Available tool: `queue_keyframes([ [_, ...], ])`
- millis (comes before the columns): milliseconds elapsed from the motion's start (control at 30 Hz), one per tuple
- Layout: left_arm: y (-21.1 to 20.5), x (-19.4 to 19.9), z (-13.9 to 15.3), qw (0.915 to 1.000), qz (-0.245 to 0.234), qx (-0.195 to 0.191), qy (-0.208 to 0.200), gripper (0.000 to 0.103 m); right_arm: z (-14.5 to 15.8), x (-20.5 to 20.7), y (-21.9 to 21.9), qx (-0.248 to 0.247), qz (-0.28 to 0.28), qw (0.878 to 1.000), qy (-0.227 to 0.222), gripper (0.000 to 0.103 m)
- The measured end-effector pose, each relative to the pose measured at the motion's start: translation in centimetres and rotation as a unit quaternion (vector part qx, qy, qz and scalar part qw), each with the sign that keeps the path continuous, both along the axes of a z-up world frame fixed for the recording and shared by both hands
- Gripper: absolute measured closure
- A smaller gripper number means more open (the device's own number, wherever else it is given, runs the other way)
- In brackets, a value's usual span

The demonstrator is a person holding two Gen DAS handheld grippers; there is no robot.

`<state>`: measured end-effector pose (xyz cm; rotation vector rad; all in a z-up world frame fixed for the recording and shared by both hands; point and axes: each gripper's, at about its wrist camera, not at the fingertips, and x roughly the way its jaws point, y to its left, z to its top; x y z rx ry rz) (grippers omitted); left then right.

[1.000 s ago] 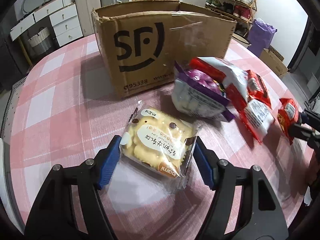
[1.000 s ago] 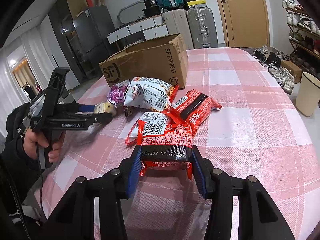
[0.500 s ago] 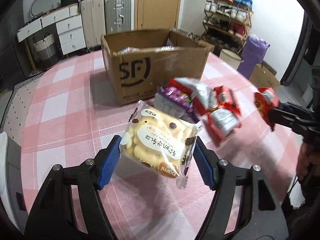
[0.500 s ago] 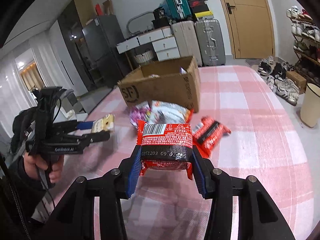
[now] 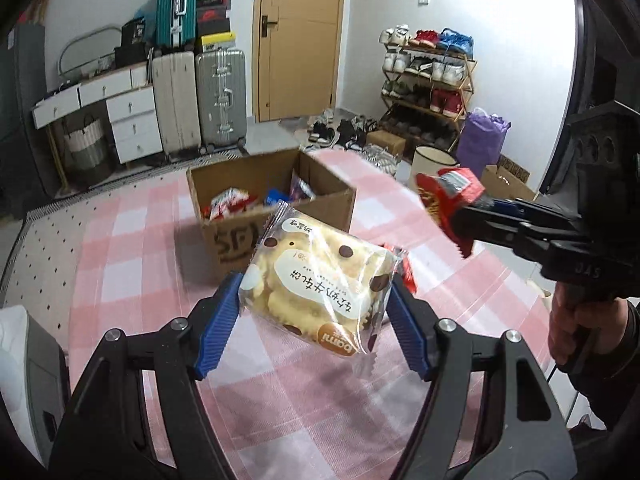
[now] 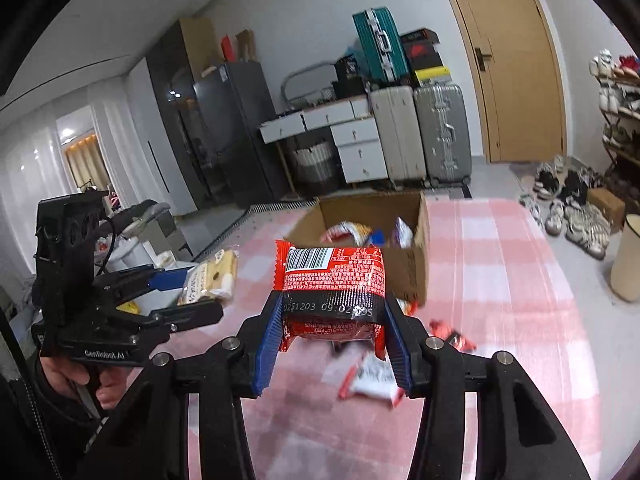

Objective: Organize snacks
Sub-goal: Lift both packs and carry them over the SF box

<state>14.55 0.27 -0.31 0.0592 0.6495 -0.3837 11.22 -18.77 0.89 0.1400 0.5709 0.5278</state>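
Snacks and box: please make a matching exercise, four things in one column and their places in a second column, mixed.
Things:
1. yellow biscuit pack
2. red snack pack
3. cardboard box
4. white and red packet

Places:
A. lying on the checked tablecloth
B. between the jaws of the right gripper
C. standing open, snacks inside
D. between the jaws of the left gripper

Pairs: 1-D, 2-B, 3-C, 4-A

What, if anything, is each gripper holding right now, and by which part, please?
The left gripper clamps the yellow biscuit pack across its two side edges. The right gripper clamps the red snack packet across the sides of its lower end.
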Motion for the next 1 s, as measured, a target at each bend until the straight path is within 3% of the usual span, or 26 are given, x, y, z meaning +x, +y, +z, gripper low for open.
queue_keyframes([
  [633,-0.6,0.4,11.8,0.9974,0.041,-0.031,-0.05,0.034,9.8,6.2,2.1,0.007,0.015,0.999,-0.035,0.055],
  [1000,-0.9,8.2,15.3,0.9963,0.067,-0.033,-0.042,0.034,12.3,13.7,3.7,-0.01,0.022,0.999,-0.034,0.055],
])
